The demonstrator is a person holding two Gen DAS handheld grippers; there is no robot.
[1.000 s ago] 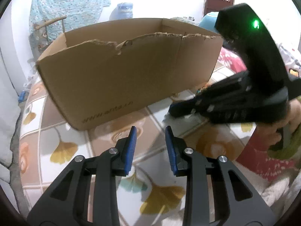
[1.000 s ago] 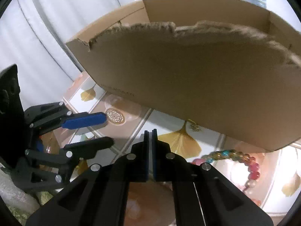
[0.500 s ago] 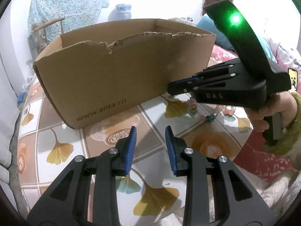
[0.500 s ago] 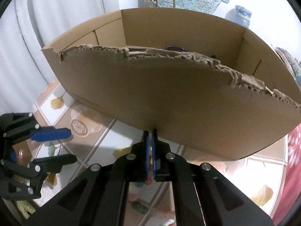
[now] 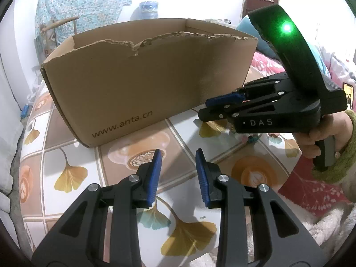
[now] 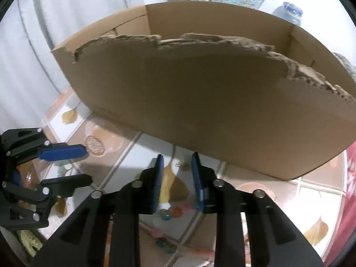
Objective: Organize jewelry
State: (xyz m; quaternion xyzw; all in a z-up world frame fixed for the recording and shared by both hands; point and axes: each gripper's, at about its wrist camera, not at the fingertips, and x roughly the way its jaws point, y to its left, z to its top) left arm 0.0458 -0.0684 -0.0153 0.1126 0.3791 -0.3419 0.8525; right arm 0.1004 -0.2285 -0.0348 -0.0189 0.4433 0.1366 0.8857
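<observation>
Underneath, ginkgo-print tablecloth (image 5: 71, 178) w/ cardboard box (image 5: 142, 82)

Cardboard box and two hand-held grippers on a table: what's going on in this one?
A person holds two grippers over a table with a ginkgo-leaf pattern, in front of an open cardboard box with a torn rim. The right hand-held gripper is open and empty, pointing down over coloured beads lying on the table near the box. The left hand-held gripper hovers alongside, also open and empty. Nothing is picked up yet.
</observation>
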